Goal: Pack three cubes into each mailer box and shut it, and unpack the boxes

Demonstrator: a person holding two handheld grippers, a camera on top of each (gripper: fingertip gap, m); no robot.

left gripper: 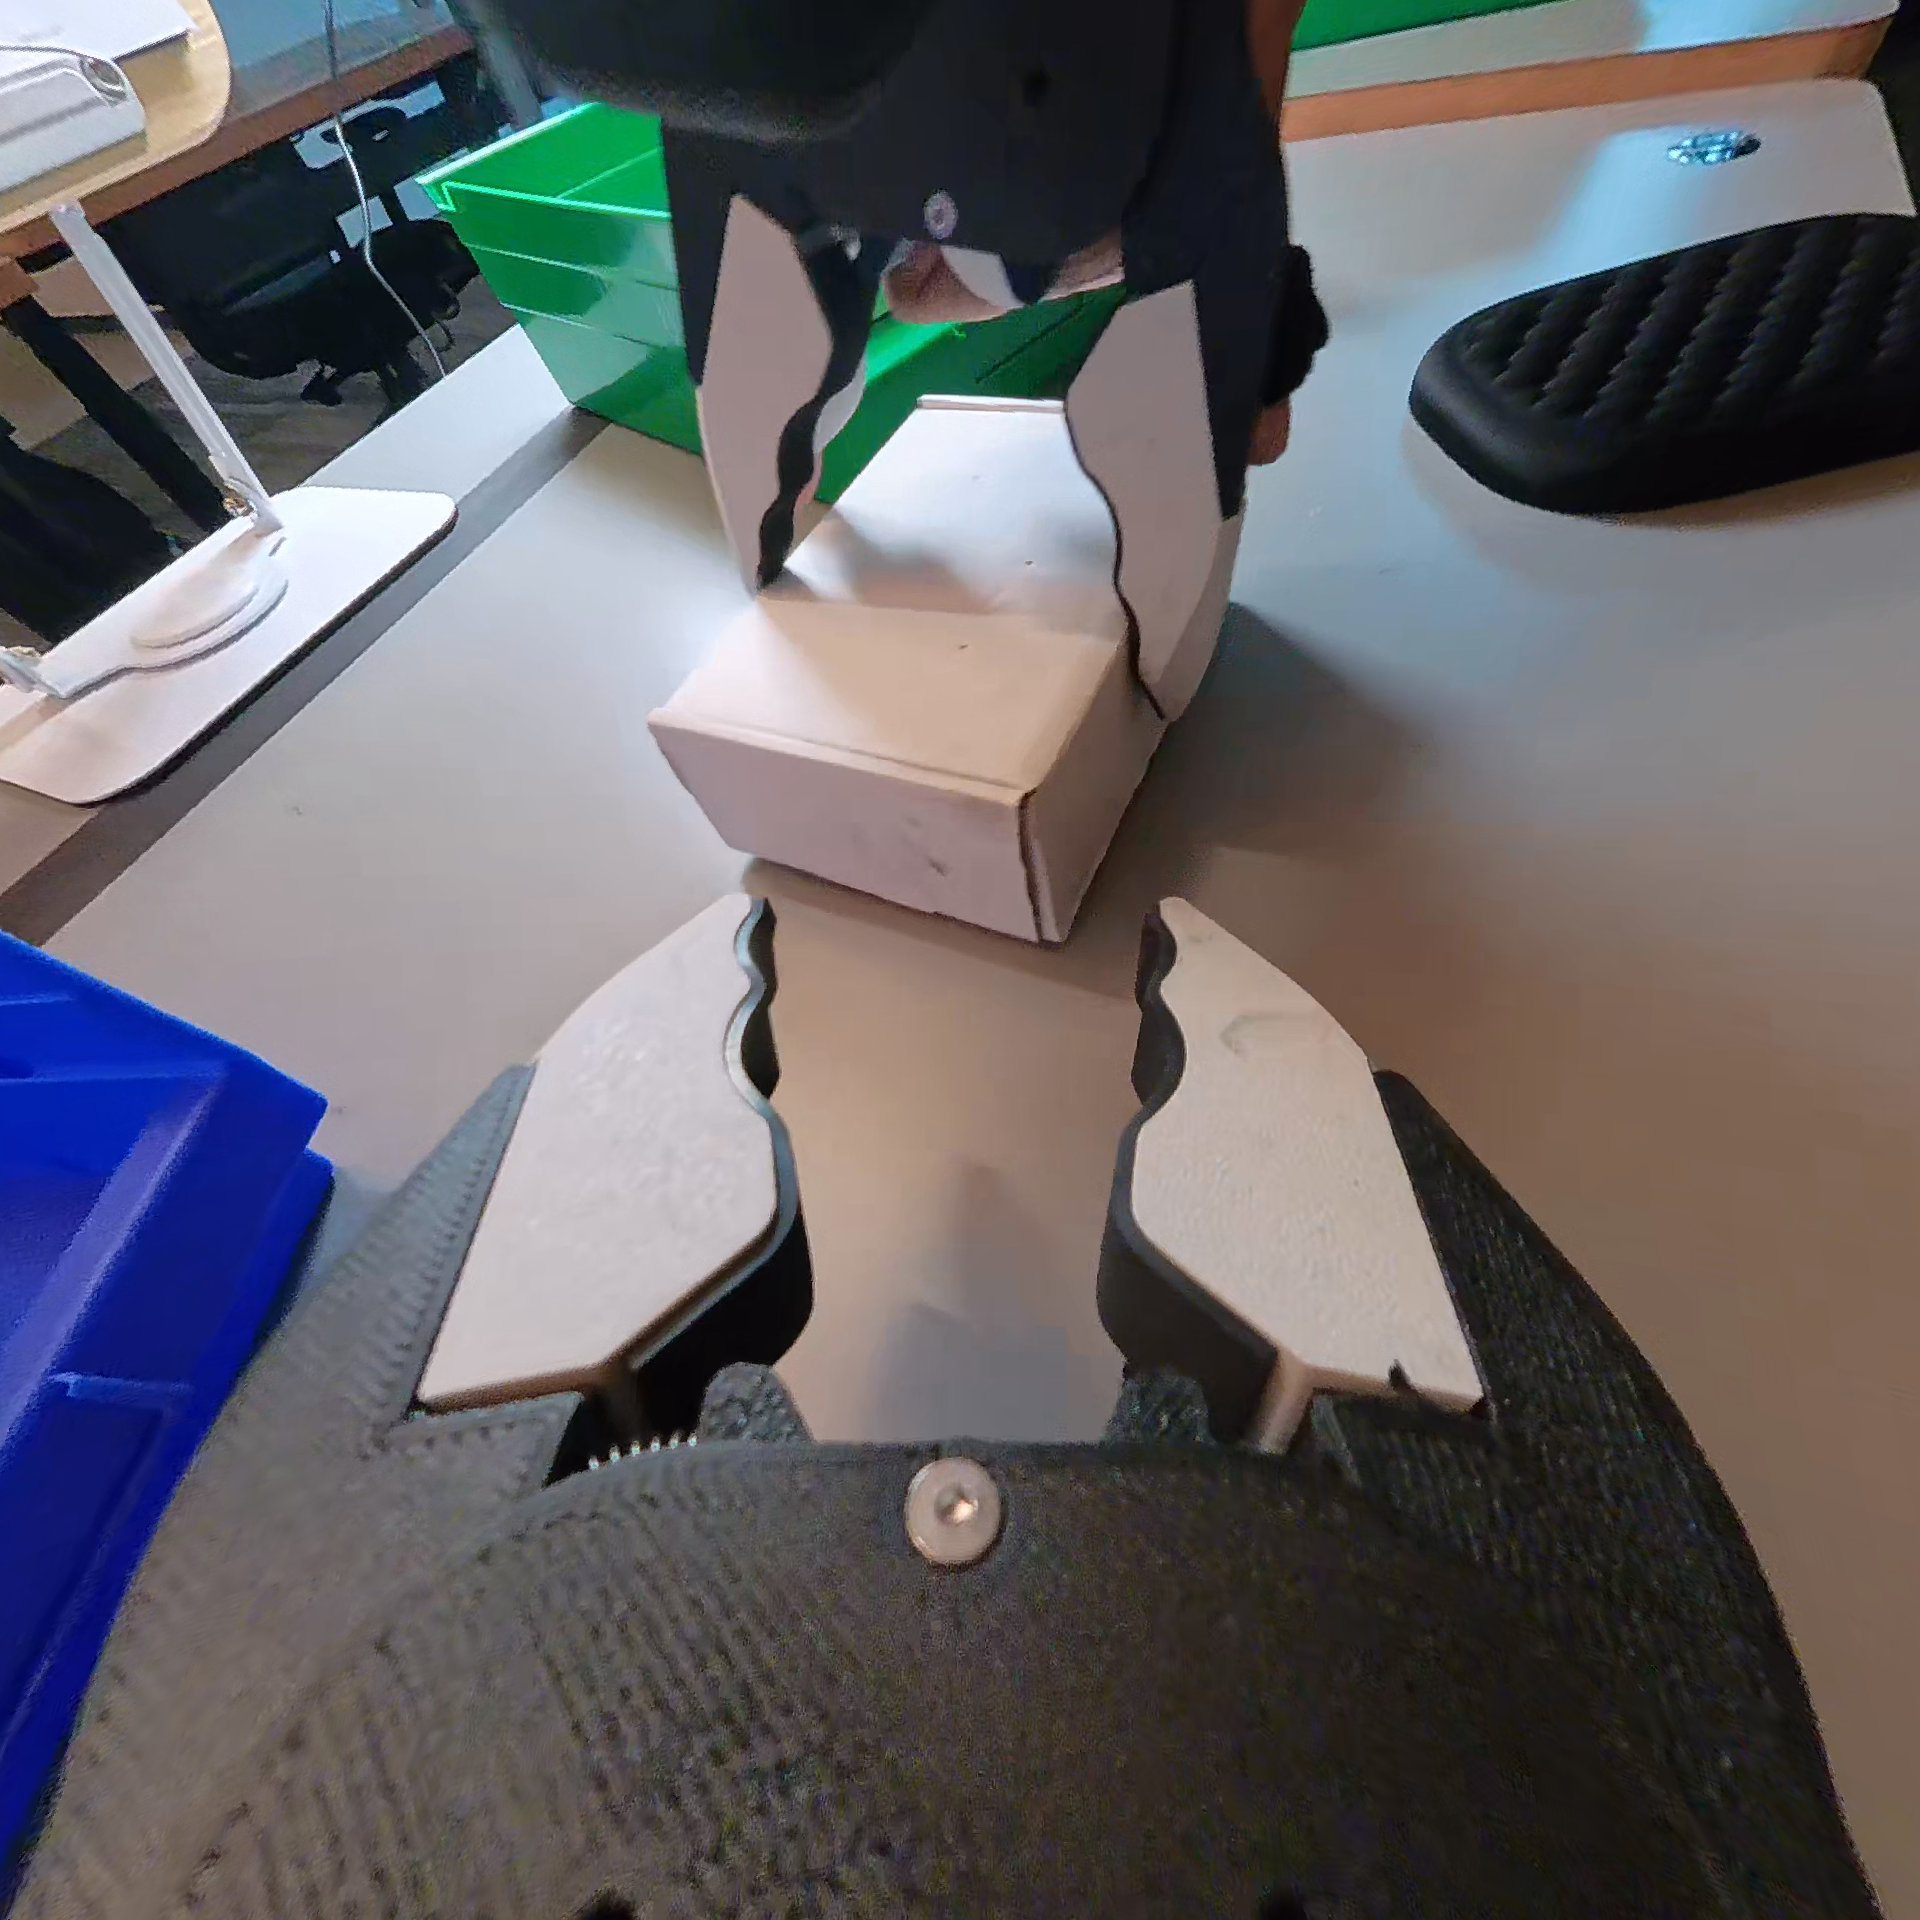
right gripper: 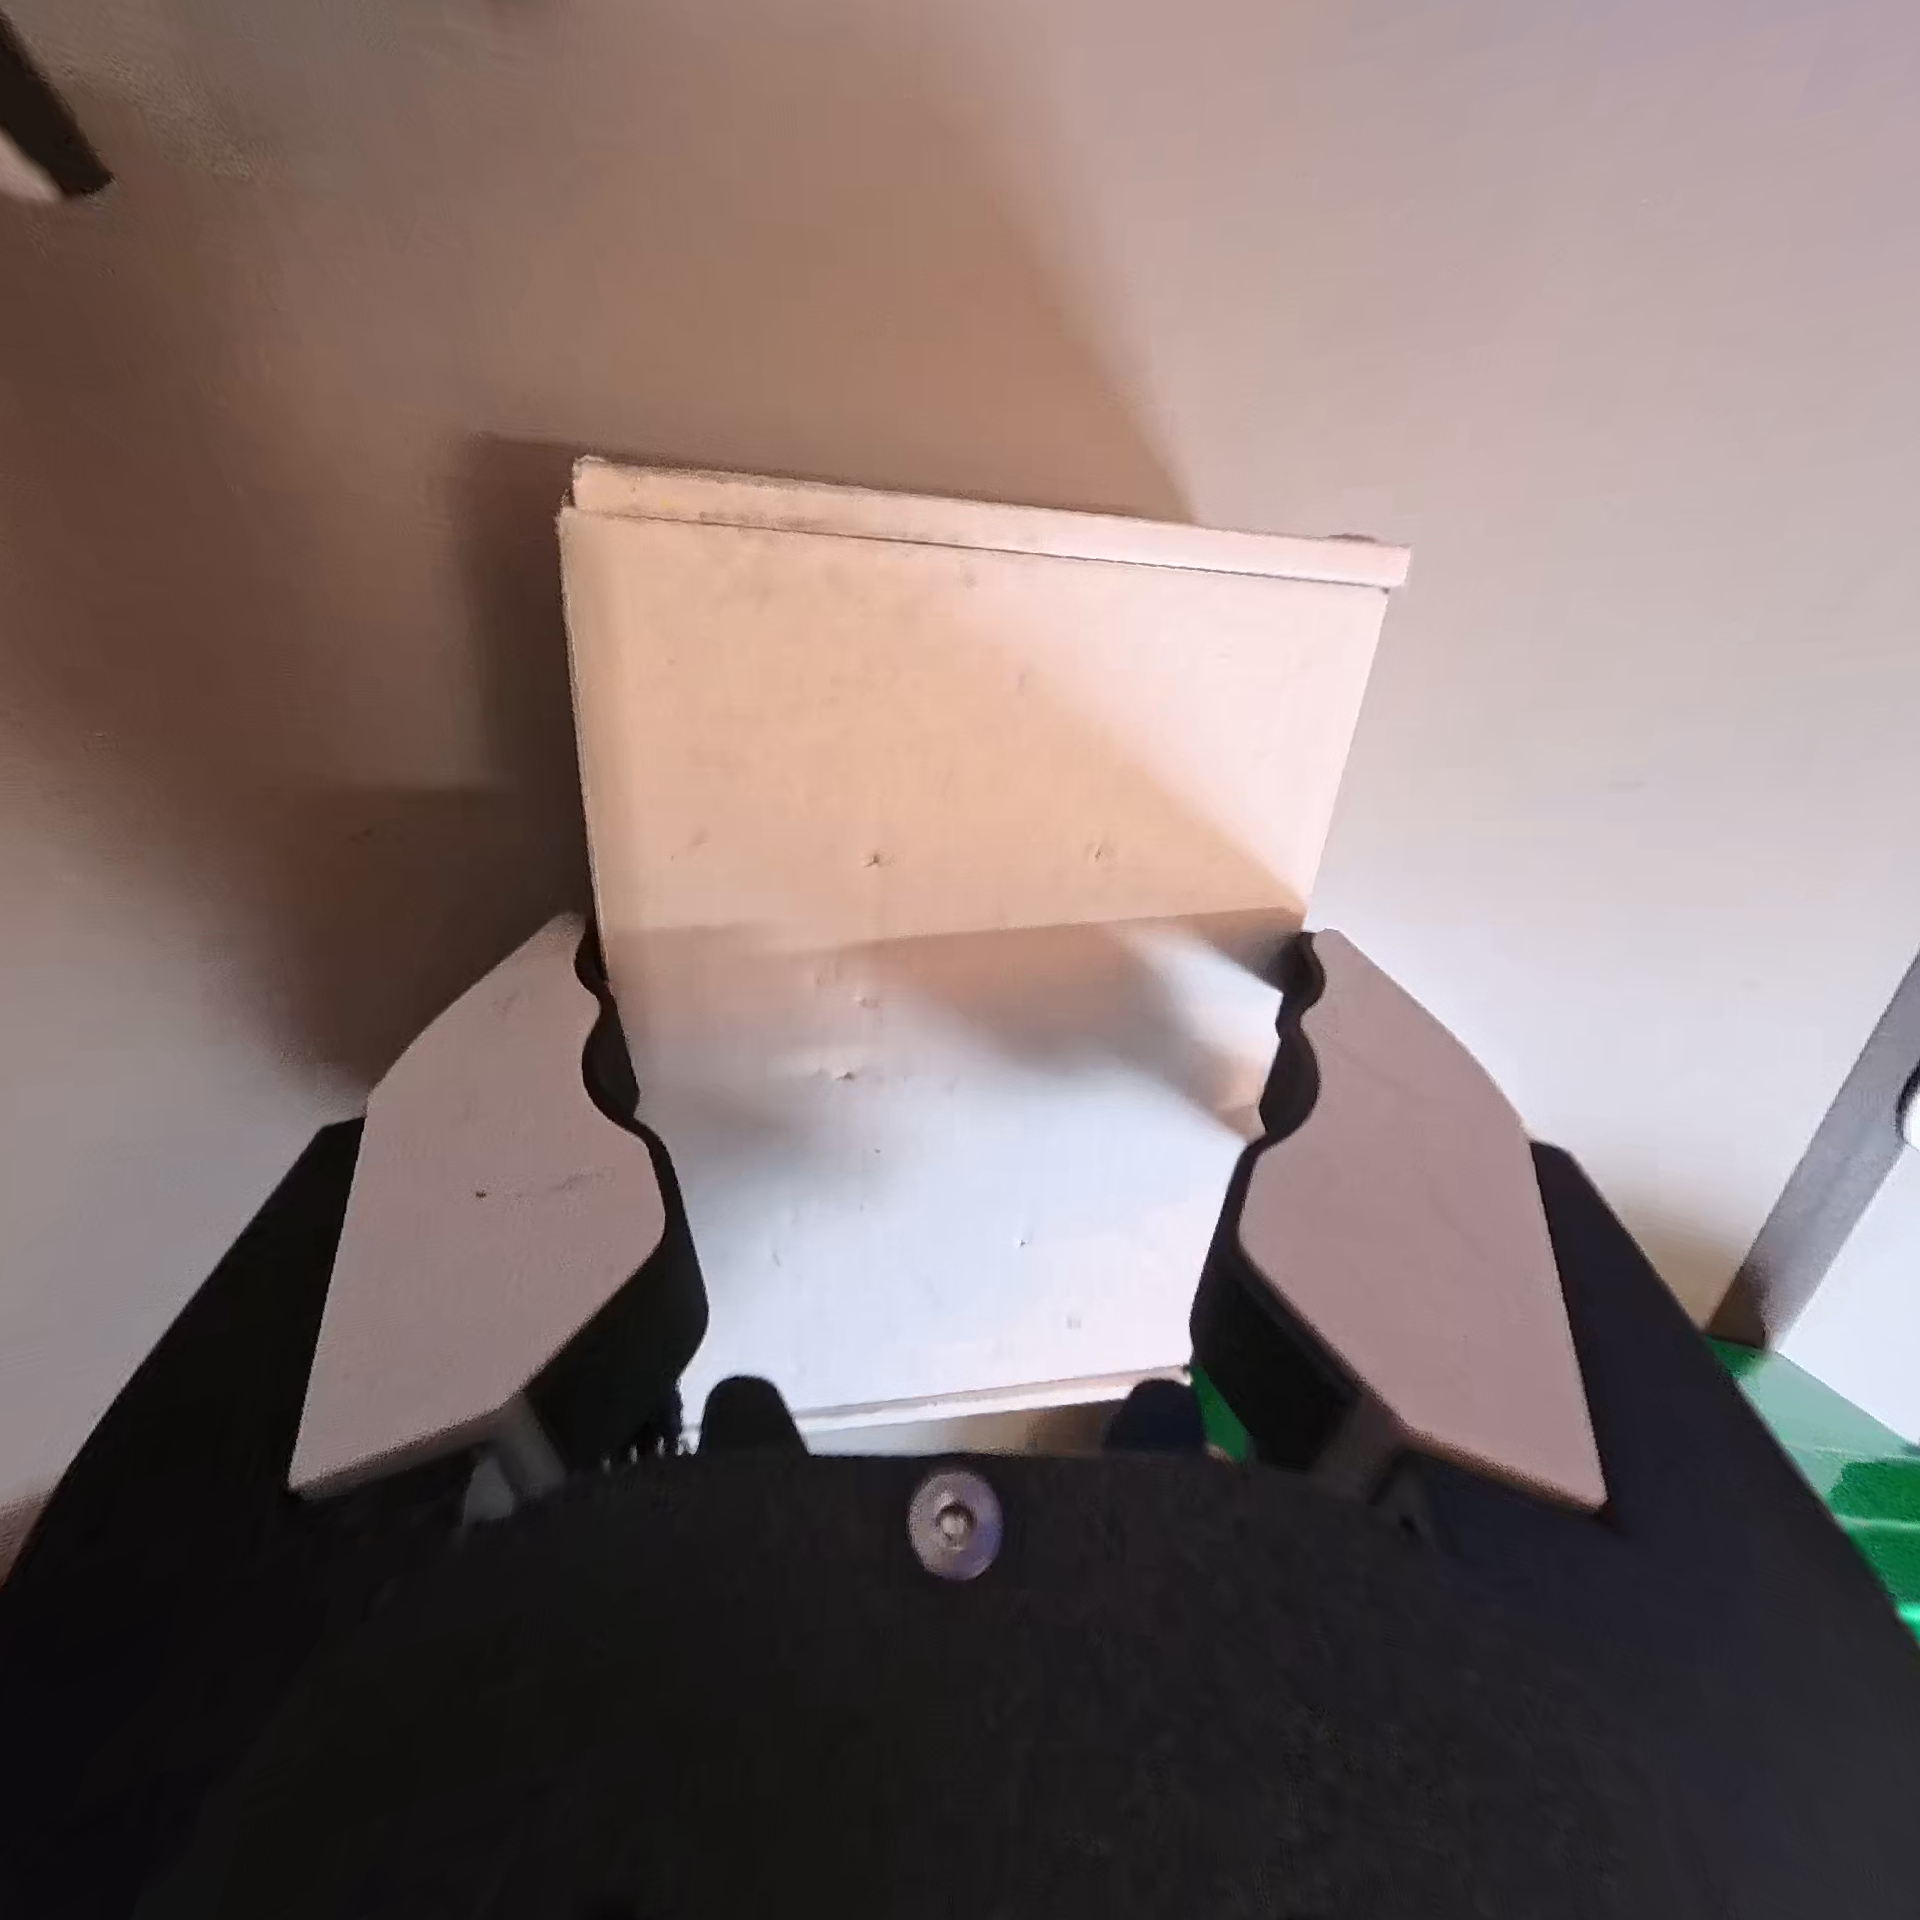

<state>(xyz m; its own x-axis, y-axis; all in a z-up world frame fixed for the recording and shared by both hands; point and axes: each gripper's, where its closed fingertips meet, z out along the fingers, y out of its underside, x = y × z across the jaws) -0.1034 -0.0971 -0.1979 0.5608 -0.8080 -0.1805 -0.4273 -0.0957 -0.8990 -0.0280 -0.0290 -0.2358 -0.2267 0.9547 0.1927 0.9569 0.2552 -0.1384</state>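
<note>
Left wrist view: the left hand-held gripper [left gripper: 956, 935] fills the lower frame, its fingers spread wide and holding nothing, poised just short of the near corner of a white mailer box [left gripper: 914, 758] that sits at frame centre on the grey counter [left gripper: 1507, 883]. Beyond the box, the right hand-held gripper [left gripper: 956, 634] descends from the upper centre with its fingers set wide astride the box; one tip appears to touch the lid, the other runs down the box's side. A green bin [left gripper: 582, 260] stands behind, a blue bin [left gripper: 125, 1195] at the lower left, a white lamp base [left gripper: 208, 613] at the left, and a black textured pad [left gripper: 1683, 384] at the upper right.

Right wrist view: the right hand-held gripper [right gripper: 945, 940] looks down onto the mailer box [right gripper: 966, 748], its fingers flanking the side walls; whether they press the cardboard cannot be told.

The box appears closed, and no cubes are visible. It is judged light, made of thin corrugated board: stiff along folds, yet easily dented on its panels, and liable to slide on the smooth counter. Hold is best taken across opposing side walls near the corners, or at the front lid edge for opening.
</note>
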